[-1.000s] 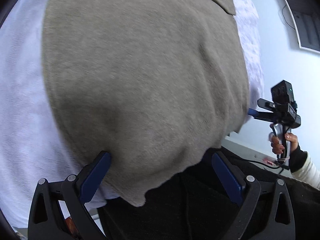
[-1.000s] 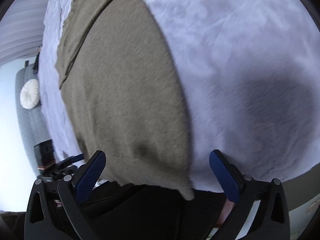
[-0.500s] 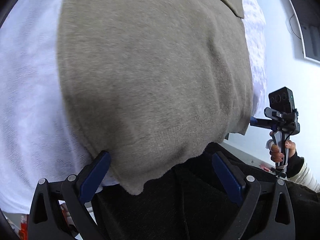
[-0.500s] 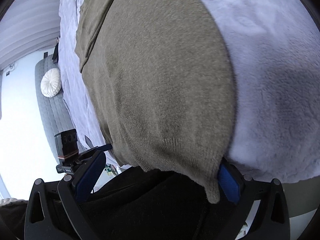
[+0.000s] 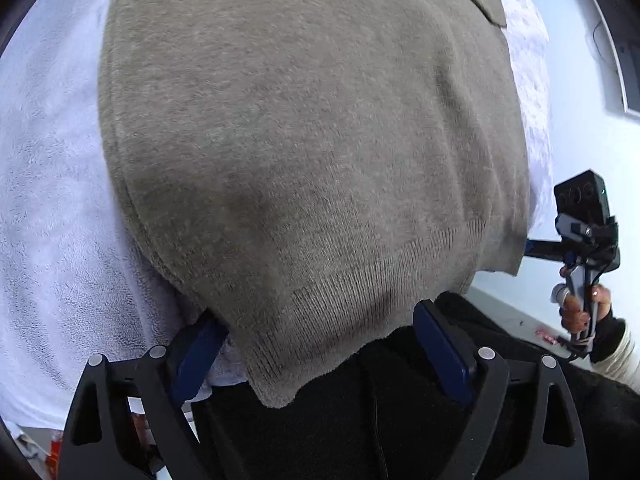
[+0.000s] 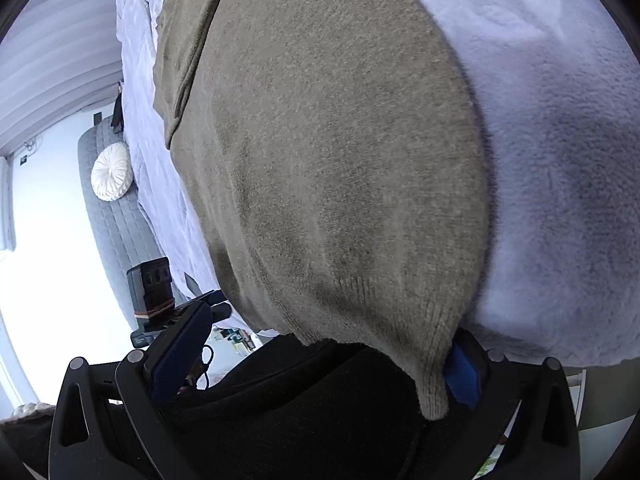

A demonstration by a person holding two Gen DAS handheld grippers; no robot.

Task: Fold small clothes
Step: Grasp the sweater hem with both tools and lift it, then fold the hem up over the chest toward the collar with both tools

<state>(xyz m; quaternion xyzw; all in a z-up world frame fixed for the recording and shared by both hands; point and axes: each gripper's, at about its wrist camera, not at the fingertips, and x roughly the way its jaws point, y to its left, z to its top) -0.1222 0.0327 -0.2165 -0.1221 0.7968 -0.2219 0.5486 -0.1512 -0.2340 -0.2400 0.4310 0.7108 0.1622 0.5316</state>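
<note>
Left claw (image 5: 316, 344): jaws wide, closing, sweater hem between them, pads not yet pressing. Sweater (image 5: 304, 140): olive knit, spread flat on white blanket (image 5: 52, 208) over the bed, hem overhanging its near edge. Right claw (image 6: 320, 344): jaws apart, hem corner against right pad (image 6: 460, 376).

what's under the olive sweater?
Under the olive sweater a pale fleecy blanket shows on both sides; at the near hem, dark fabric. Anything beneath its middle is covered.
</note>
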